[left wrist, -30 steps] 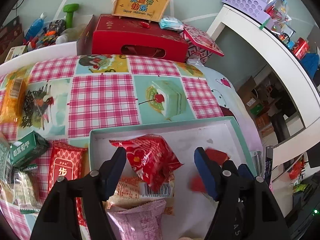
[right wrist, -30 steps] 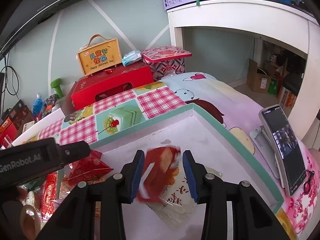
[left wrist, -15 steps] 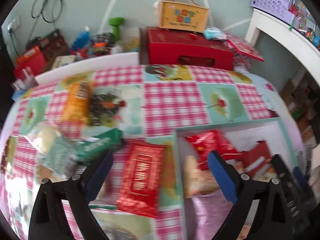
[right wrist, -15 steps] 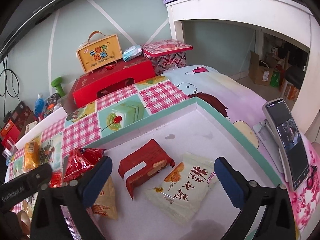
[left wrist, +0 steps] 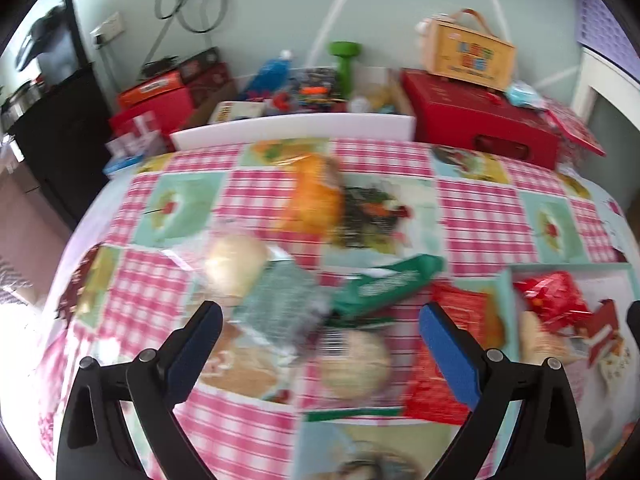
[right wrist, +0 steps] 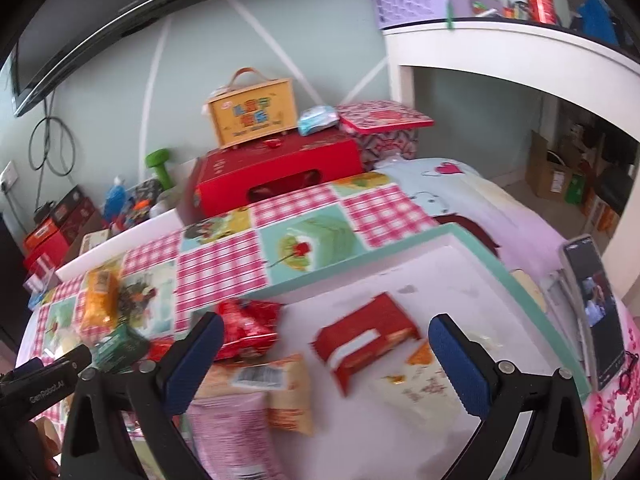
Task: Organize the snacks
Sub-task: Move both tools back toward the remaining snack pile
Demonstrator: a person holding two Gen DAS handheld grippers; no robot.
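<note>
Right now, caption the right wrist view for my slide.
Open right gripper above a white teal-rimmed tray holding a flat red snack packet.

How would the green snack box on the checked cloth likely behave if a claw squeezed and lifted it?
The green snack box looks like thin card with flat faces, so it probably holds shape yet could dent. It seems small, so likely light. Its flat sides suggest it will slide, not roll.

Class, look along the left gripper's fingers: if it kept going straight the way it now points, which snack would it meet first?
Probably the crinkly grey-green foil packet, lying between the open left gripper's fingers on the pink checked tablecloth; blur leaves depth uncertain.
</note>
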